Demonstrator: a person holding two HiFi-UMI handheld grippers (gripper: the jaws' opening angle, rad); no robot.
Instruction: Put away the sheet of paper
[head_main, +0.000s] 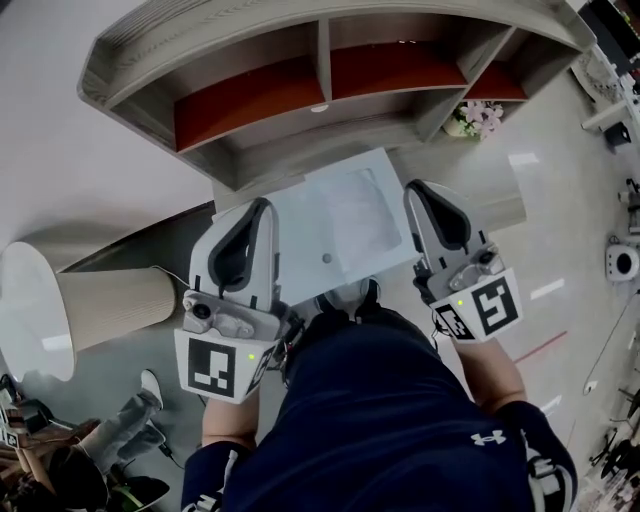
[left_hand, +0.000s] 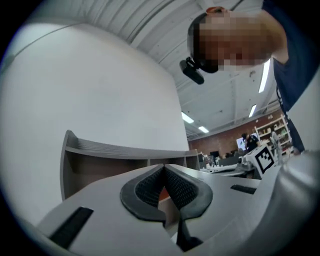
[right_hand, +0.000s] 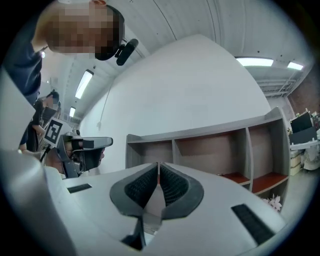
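A white sheet of paper (head_main: 340, 225) hangs level in the air between my two grippers, in front of a grey shelf unit (head_main: 250, 110) with red-brown back panels. My left gripper (head_main: 264, 206) is shut at the sheet's left edge and my right gripper (head_main: 412, 188) at its right edge. In the left gripper view the ribbed pads (left_hand: 150, 187) meet at the tip of the left gripper (left_hand: 163, 167), and the sheet itself does not show. In the right gripper view the right gripper (right_hand: 158, 165) is shut too, with a sliver of white paper (right_hand: 152, 202) below the pads' meeting point.
The shelf unit (right_hand: 210, 135) has several open compartments. A beige ribbed cylinder (head_main: 110, 305) with a white round top lies at the left, and another beige cylinder (head_main: 505, 210) stands at the right. Pink flowers (head_main: 478, 118) sit by the shelf's right end.
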